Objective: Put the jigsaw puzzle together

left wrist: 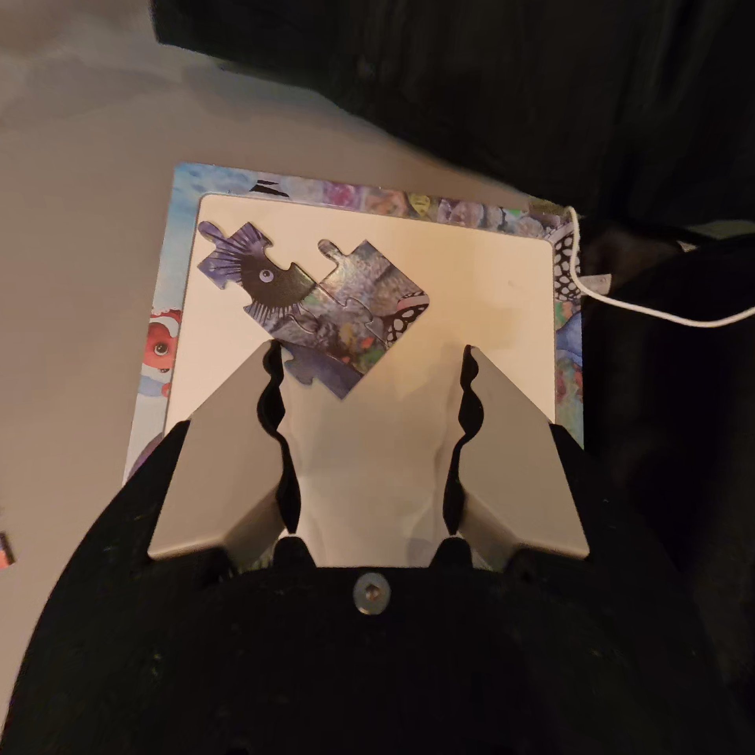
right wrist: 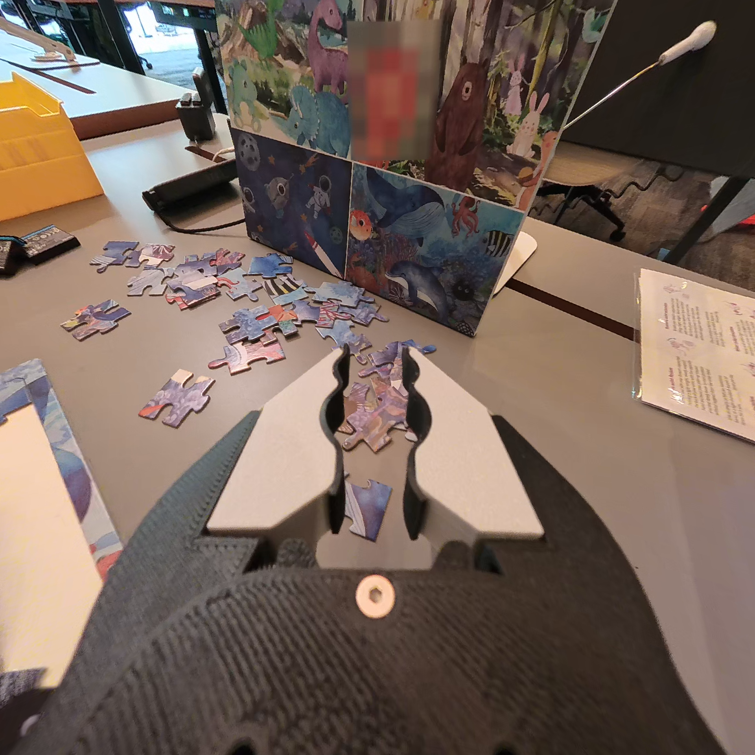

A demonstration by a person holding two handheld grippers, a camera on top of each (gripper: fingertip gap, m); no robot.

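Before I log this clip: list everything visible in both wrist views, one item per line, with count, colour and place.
puzzle tray: one, sea-themed border, white inside, under the left hand-held gripper.
joined puzzle pieces: one small cluster, blue-purple with a black urchin, lying skewed in the tray.
loose puzzle pieces: many, mostly blue, scattered on the grey table.
puzzle box: one, illustrated, upright behind the pieces.
instruction sheet: one, white, bagged, at right.
yellow bin: one, far left.
white cable: one, beside the tray.
black devices: a few, far left; kind unclear.
left hand-held gripper: grey fingers, open, empty.
right hand-held gripper: grey fingers, narrowly open above pieces.
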